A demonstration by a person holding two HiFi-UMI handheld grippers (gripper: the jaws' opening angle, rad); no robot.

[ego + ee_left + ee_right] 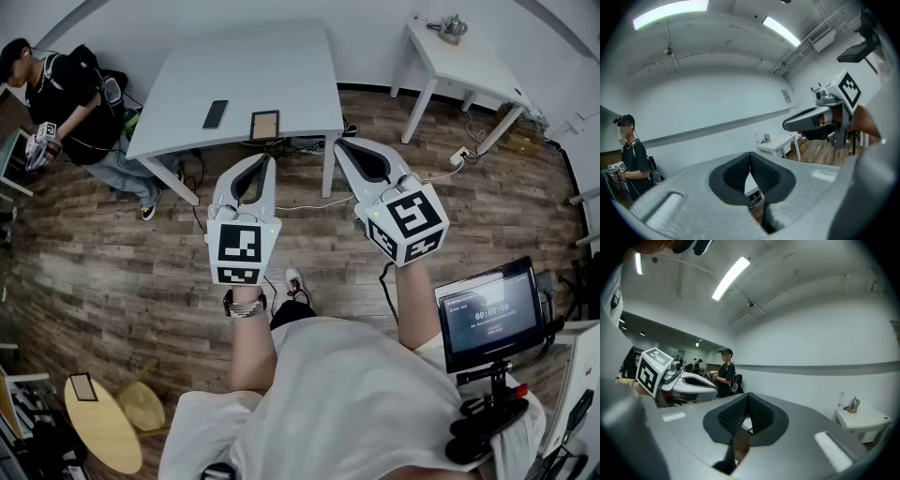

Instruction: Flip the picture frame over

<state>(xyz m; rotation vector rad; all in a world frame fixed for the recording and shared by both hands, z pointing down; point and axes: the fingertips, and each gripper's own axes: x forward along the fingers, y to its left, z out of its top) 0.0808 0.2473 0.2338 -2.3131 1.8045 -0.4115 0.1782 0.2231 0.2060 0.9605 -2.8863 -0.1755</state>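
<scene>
The picture frame (264, 125), with a brown wooden border, lies flat near the front edge of the grey table (281, 70). A dark phone (215, 113) lies to its left. My left gripper (271, 160) and right gripper (338, 144) hang side by side in the air over the wood floor, short of the table and pointing at it. Both are shut with nothing between the jaws, as the left gripper (750, 158) and right gripper (747, 398) each show in their own view. Each gripper view mostly hides the table behind its jaws.
A person (58, 92) stands left of the table holding another gripper. A small white table (466, 64) with a kettle is at the back right. A monitor on a stand (489, 315) is close on my right, a round wooden stool (98, 424) at the lower left. Cables lie under the grey table.
</scene>
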